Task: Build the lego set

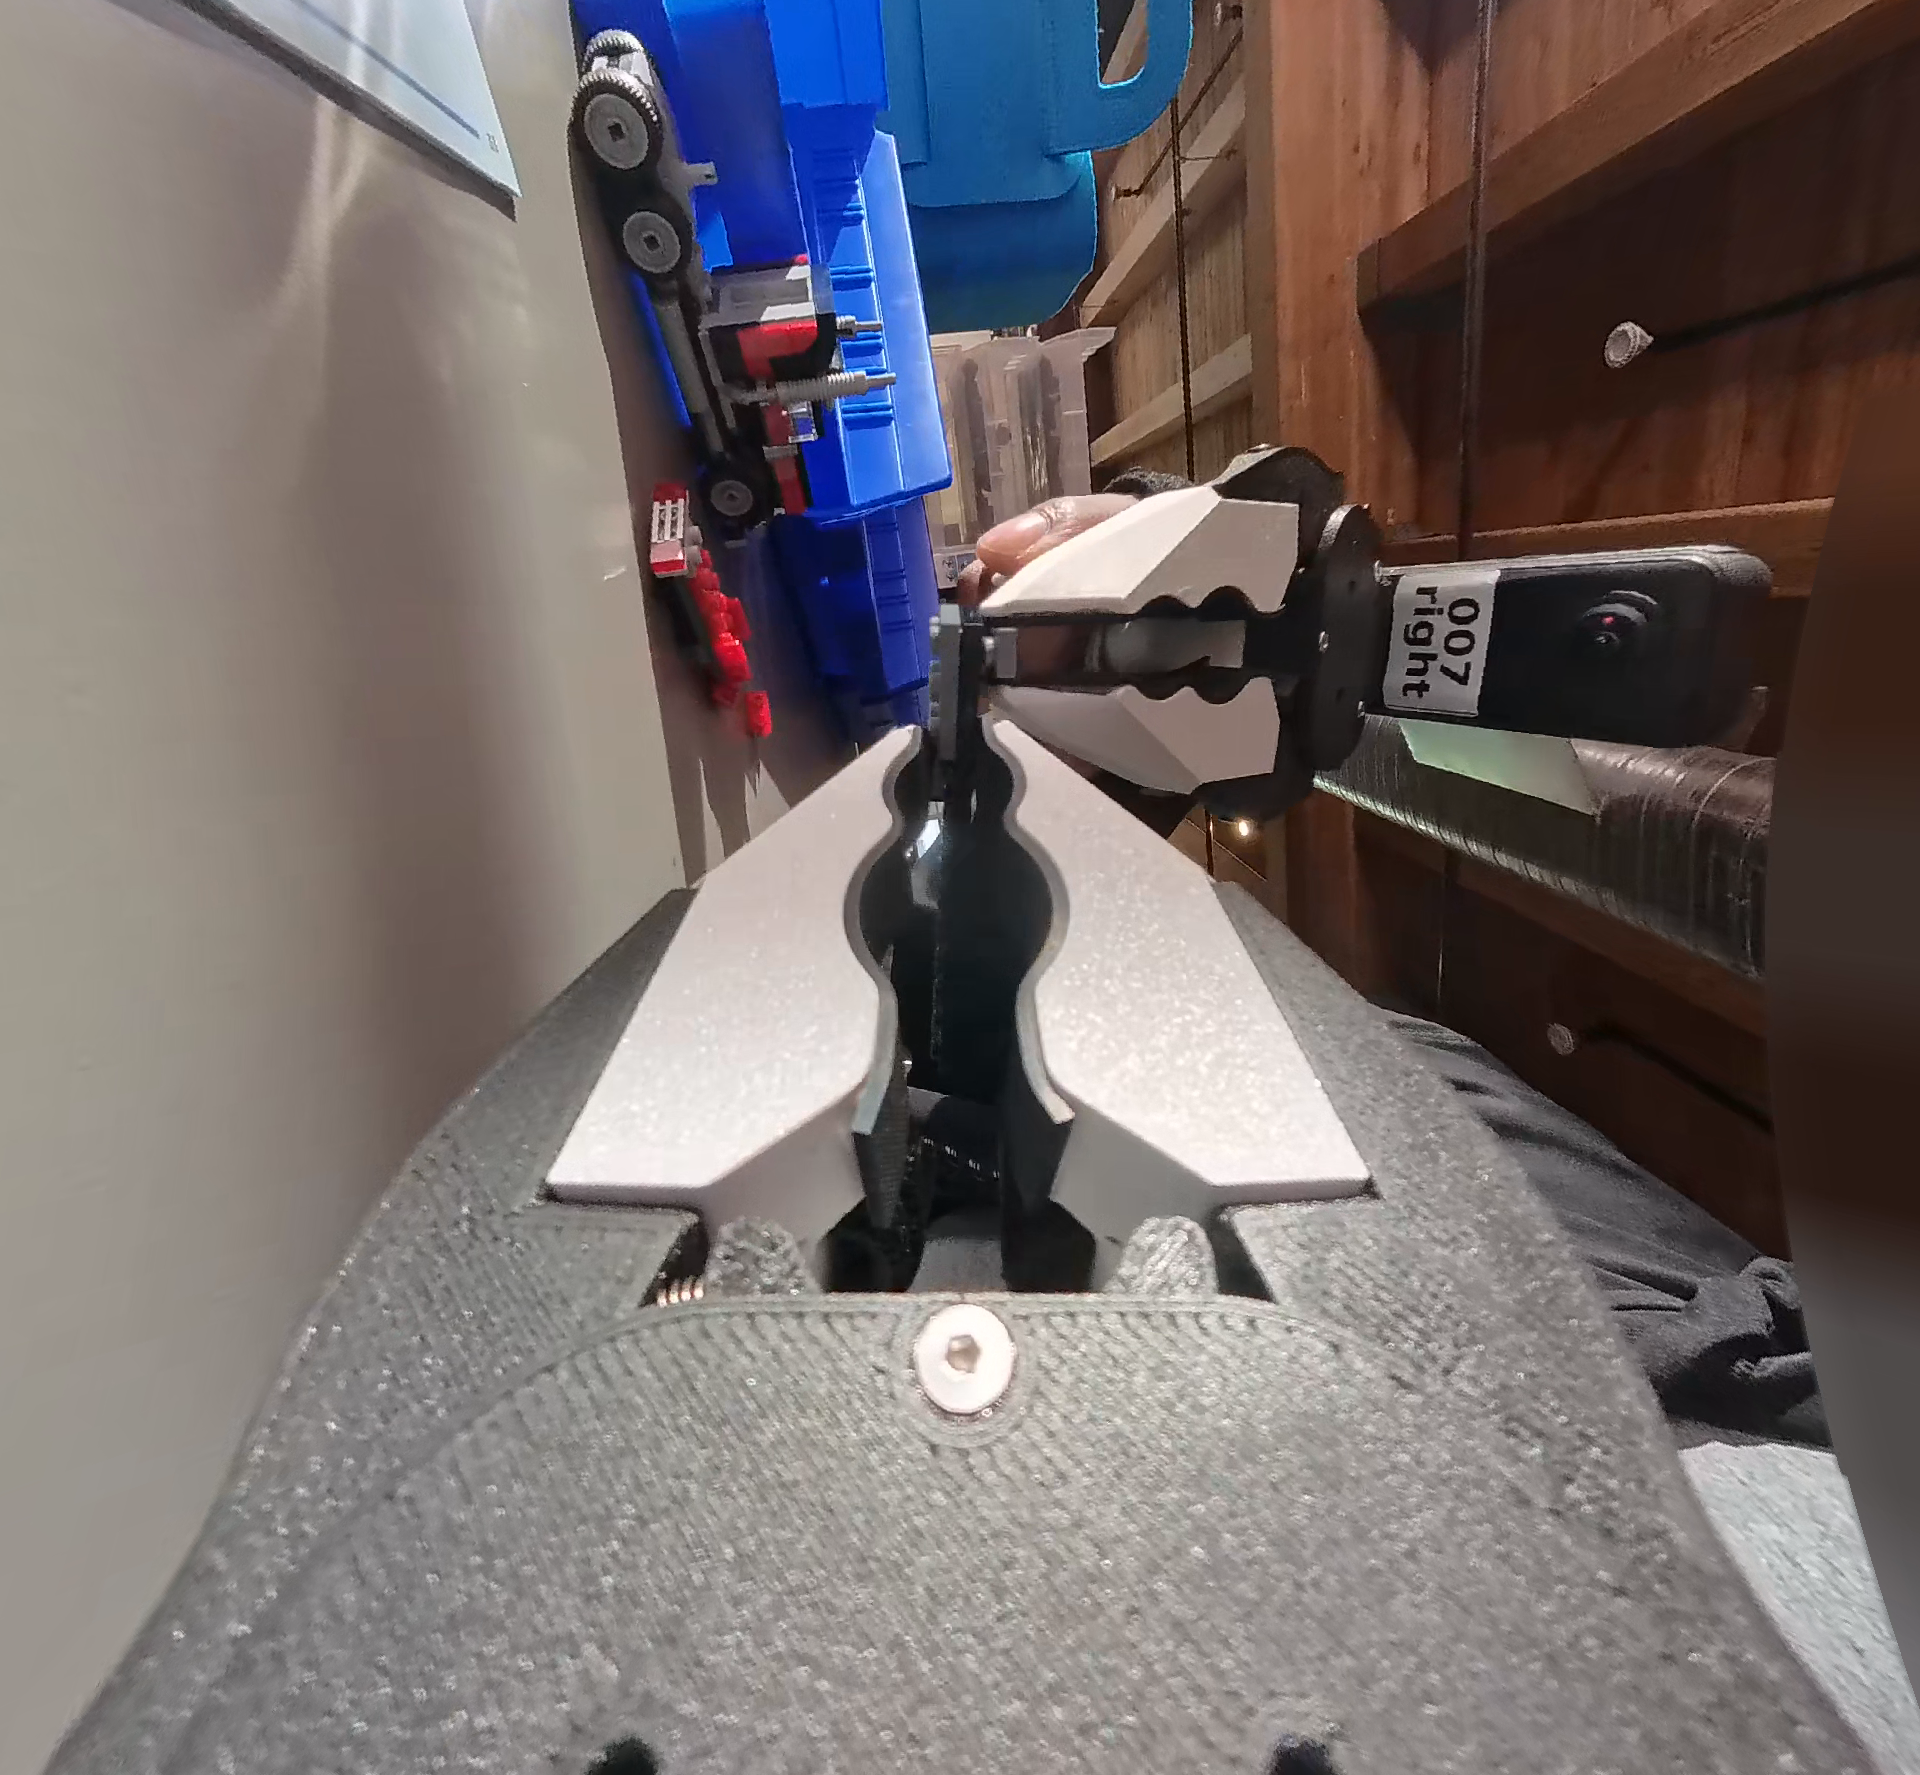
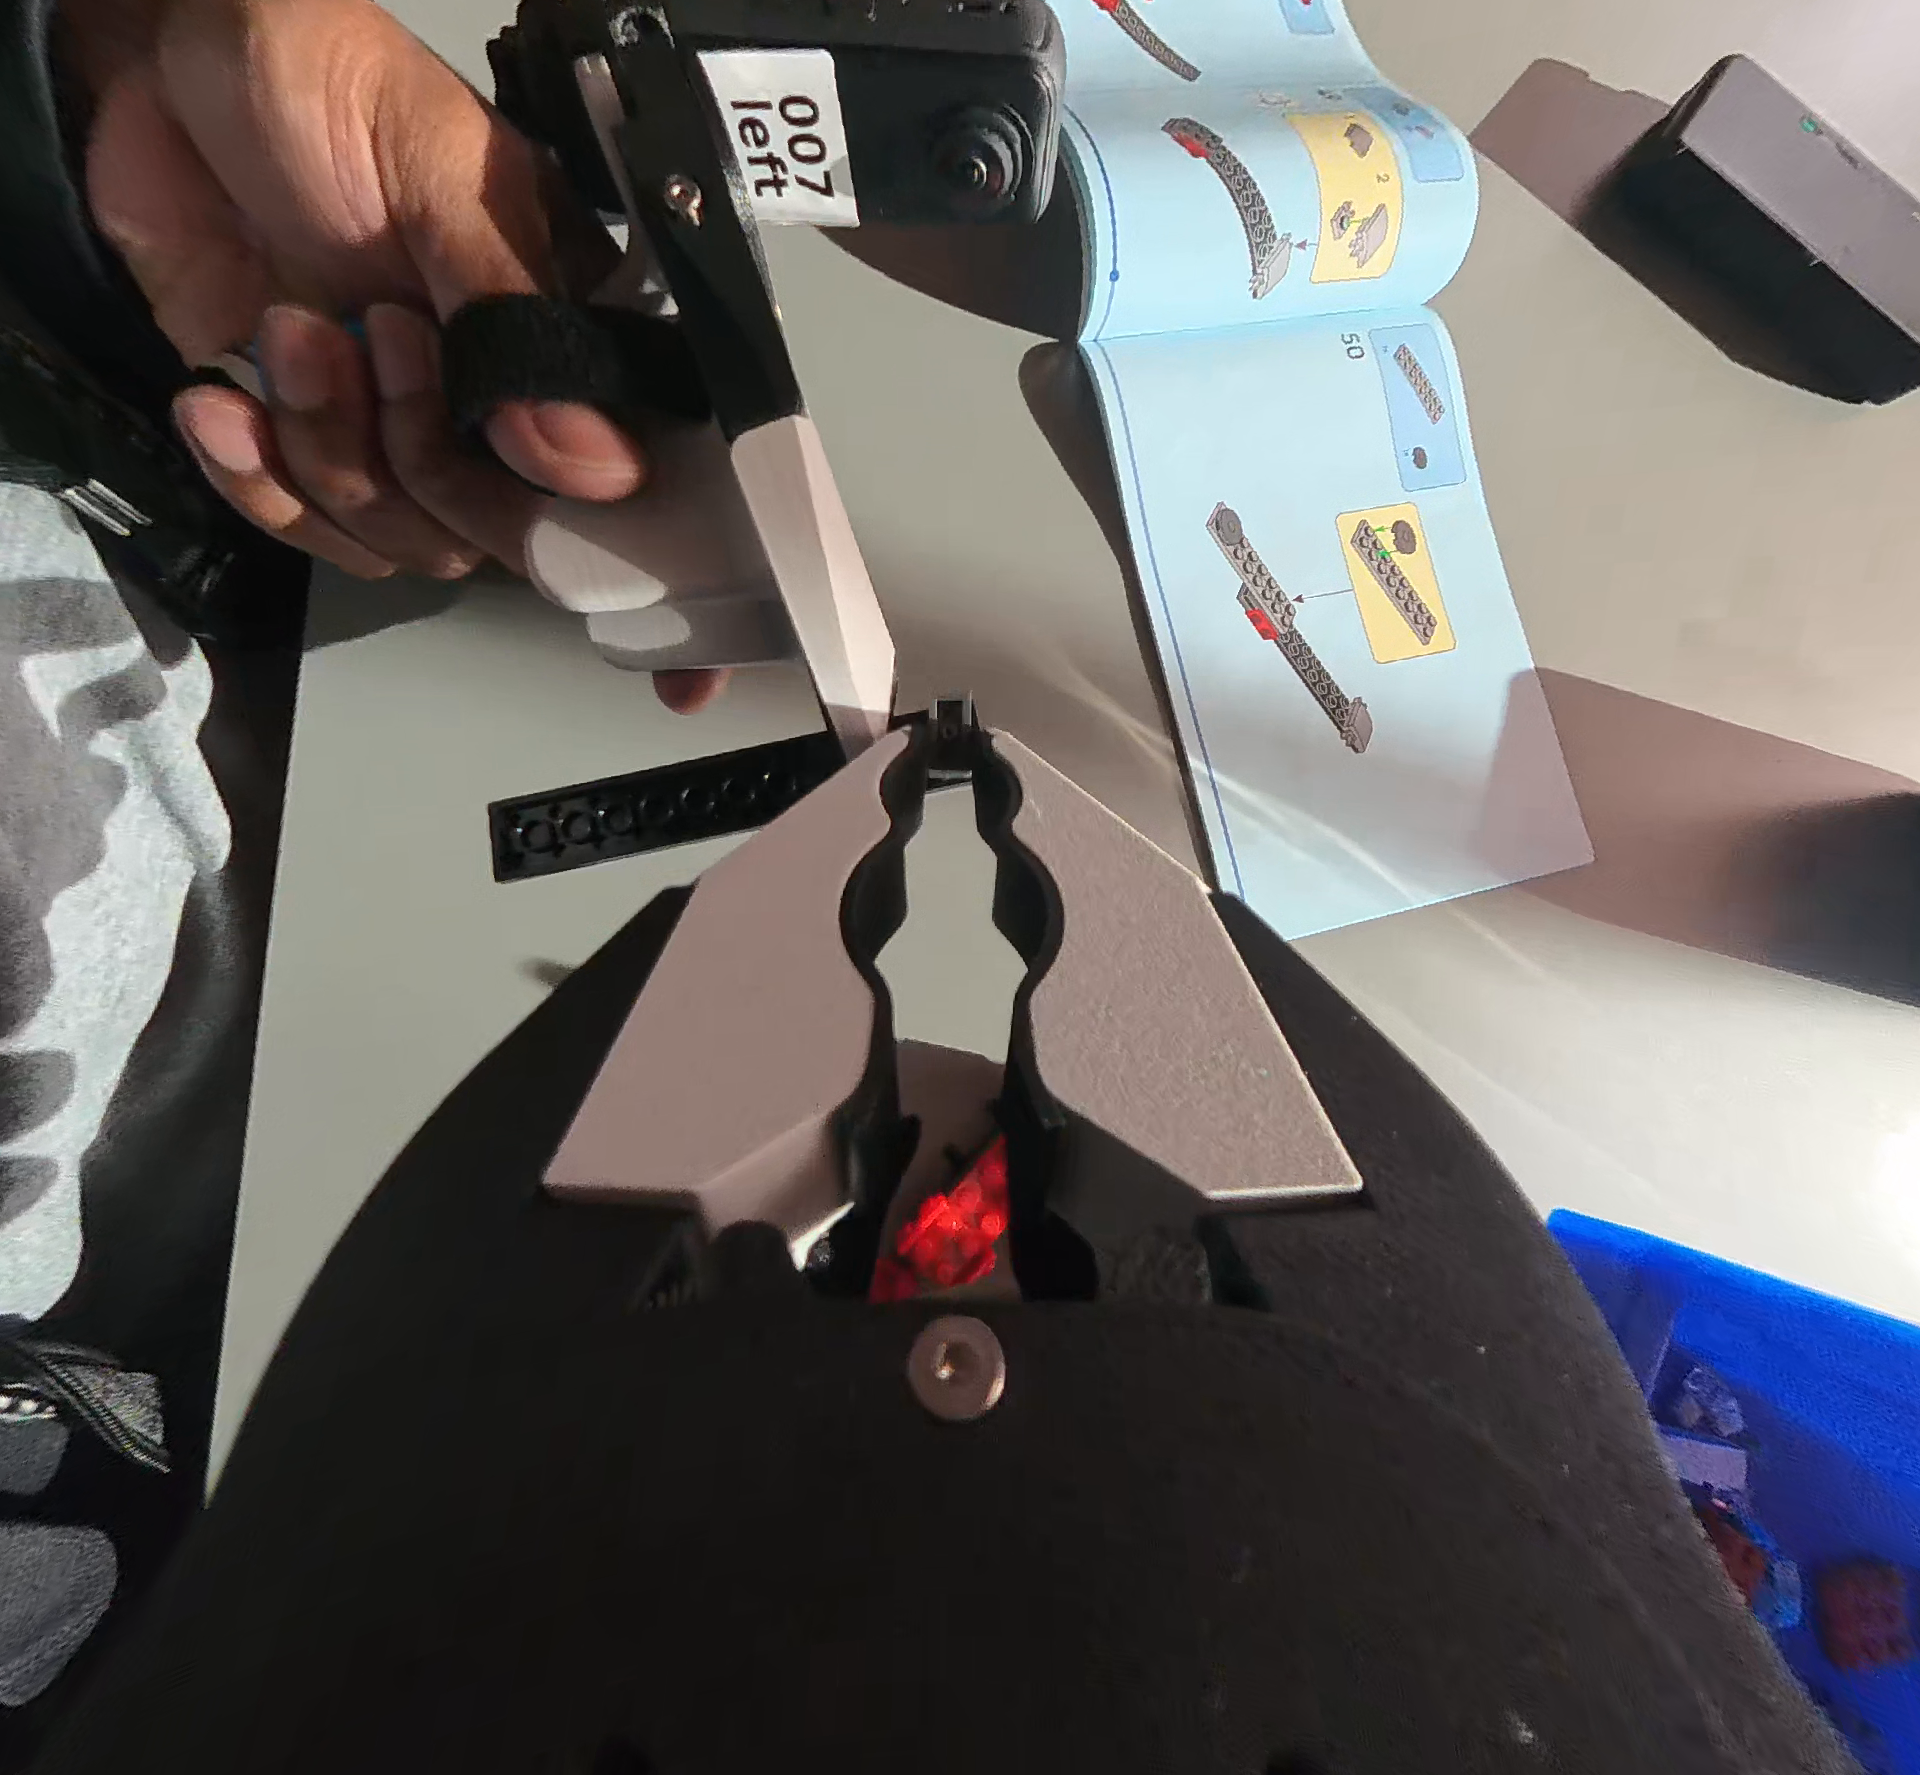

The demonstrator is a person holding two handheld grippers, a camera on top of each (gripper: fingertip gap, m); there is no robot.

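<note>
Both grippers meet mid-air over the grey table [image 2: 1558, 1050], just left of the open instruction booklet [image 2: 1299, 478].

Left gripper [image 1: 958, 749]: jaws closed on a long black plate [image 2: 644, 816], gripped at one end. The rest of it cantilevers away from the booklet, studs visible, and sits above the table rather than on it, as far as I can tell.

Right gripper [image 2: 951, 738]: jaws nearly shut, pinching a small dark grey piece [image 2: 951, 723] at the very tips, touching the held end of the plate. Too small to say which part it is.

Handling judgement:
- Both parts are hard plastic: light, stiff, smooth, so they slip easily in a tip pinch.
- The plate is thin, and pressing on its free end would lever it out of the jaws. Press close to the clamped end.
- Hold the small piece by its side walls and keep it square to the studs, or it will cock and pop out.

Beyond the booklet: a part-built truck [image 1: 717, 343], loose red bricks [image 1: 727, 634], blue bins [image 1: 862, 323].
</note>
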